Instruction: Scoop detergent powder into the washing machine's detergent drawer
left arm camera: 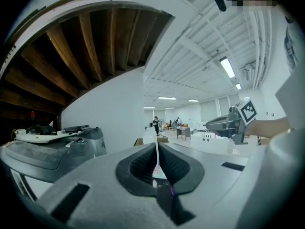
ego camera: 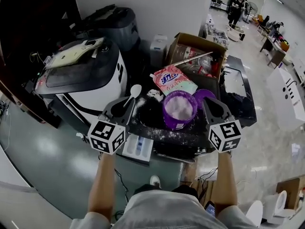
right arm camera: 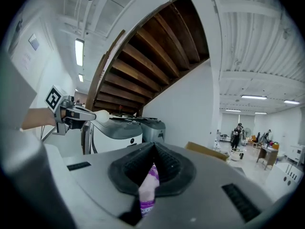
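Spoon in my left hand-held gripper, powder tub in my right.

My left hand-held gripper (ego camera: pixel 125 104) is pinched on a thin white plastic spoon (ego camera: pixel 135 91), bowl up. My right hand-held gripper (ego camera: pixel 209 104) is clamped on the edge of a round purple tub (ego camera: pixel 179 108) heaped with white powder, over a dark, powder-dusted desk (ego camera: pixel 157 136). A glossy pink detergent bag (ego camera: pixel 174 80) and a cardboard box (ego camera: pixel 198 46) sit behind. The washing machine (ego camera: pixel 86 75) is at left and the white drawer (ego camera: pixel 138 146) sits below the desk edge. The floor is shiny.

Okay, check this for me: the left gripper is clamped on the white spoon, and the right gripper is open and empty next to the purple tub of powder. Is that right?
Not quite. The right gripper is not open and empty: the right gripper view shows its jaws shut on the rim of the purple tub. The rest holds: the left gripper is clamped on the white spoon.
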